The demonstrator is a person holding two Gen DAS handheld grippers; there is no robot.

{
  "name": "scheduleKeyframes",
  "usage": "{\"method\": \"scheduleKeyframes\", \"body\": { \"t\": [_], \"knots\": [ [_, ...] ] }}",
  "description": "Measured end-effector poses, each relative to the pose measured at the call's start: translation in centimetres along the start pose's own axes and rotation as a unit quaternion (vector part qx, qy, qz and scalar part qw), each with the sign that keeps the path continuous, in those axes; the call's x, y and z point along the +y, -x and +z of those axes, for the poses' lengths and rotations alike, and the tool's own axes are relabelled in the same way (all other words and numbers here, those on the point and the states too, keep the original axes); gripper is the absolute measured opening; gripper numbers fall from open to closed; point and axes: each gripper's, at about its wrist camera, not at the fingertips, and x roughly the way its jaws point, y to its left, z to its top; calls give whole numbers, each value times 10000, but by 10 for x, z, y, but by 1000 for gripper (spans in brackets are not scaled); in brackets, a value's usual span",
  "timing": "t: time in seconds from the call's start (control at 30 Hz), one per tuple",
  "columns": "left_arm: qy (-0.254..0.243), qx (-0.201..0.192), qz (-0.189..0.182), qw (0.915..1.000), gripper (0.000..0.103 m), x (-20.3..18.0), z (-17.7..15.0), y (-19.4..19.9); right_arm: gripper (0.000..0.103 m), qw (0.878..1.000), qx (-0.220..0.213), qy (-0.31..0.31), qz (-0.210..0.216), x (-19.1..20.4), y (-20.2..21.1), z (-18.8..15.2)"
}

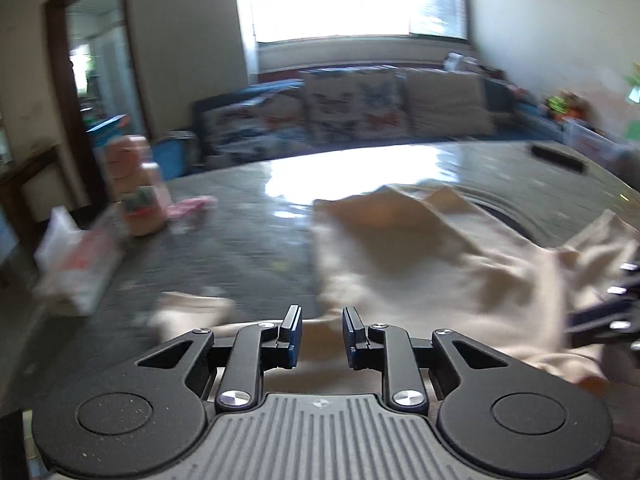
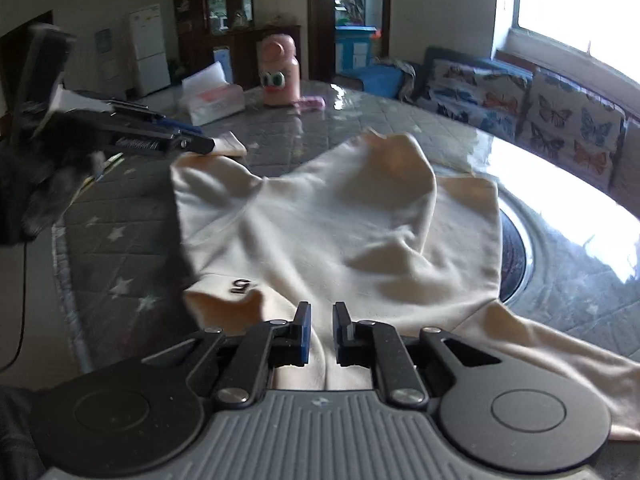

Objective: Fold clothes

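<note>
A cream garment [image 2: 340,232] lies rumpled on the round grey table [image 2: 120,216]; it also shows, blurred, in the left wrist view [image 1: 420,256]. My right gripper [image 2: 321,316] is shut on a fold of the garment near its lower edge, next to a dark printed mark [image 2: 240,286]. My left gripper [image 1: 321,316] has its jaws narrowly apart over a cream edge of the garment; no cloth shows pinched between them. The left gripper also shows at the left of the right wrist view [image 2: 200,145], near a sleeve end [image 2: 230,144].
A pink cartoon bottle [image 2: 280,74], a tissue pack [image 2: 214,98] and a small pink item [image 2: 310,103] stand at the far side of the table. A dark round inset [image 2: 516,256] lies under the garment's right side. A sofa with butterfly cushions [image 2: 520,100] stands beyond.
</note>
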Motion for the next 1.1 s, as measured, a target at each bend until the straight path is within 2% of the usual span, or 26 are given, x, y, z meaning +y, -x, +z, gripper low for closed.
{"method": "scheduleKeyframes", "body": {
  "t": [0.13, 0.33, 0.43, 0.47, 0.53, 0.63, 0.77, 0.9, 1.1],
  "knots": [
    [-346, 146, -476, 9982, 24, -37, -6, -16, 16, 9998, 147, -1, 94, 2, -18, -5],
    [-897, 443, -892, 9910, 24, -67, -28, -26, 20, 9990, 266, 280, 220, 14, -21, -11],
    [-1248, 357, -920, 9873, 24, -73, -37, -20, 23, 9982, 316, 380, 331, 15, -16, -10],
    [-1253, 367, -945, 9869, 26, -71, -36, -19, 27, 9981, 325, 393, 356, 14, -15, -9],
    [-1161, 365, -957, 9879, 29, -65, -30, -18, 27, 9982, 317, 344, 370, 7, -12, -5],
    [-985, 241, -799, 9916, 32, -53, -15, -22, 27, 9993, 208, 194, 238, -8, -9, 6],
    [-657, 172, -387, 9969, 43, -35, 12, -42, 27, 9997, 2, -206, -126, -47, -17, 28],
    [-209, 262, -170, 9993, 49, -15, 39, -72, 27, 9969, -116, -605, -487, -87, -39, 46],
    [-17, 472, 228, 9986, 49, 6, 61, -124, 27, 9887, -154, -1266, -781, -139, -81, 65]
  ]
}}
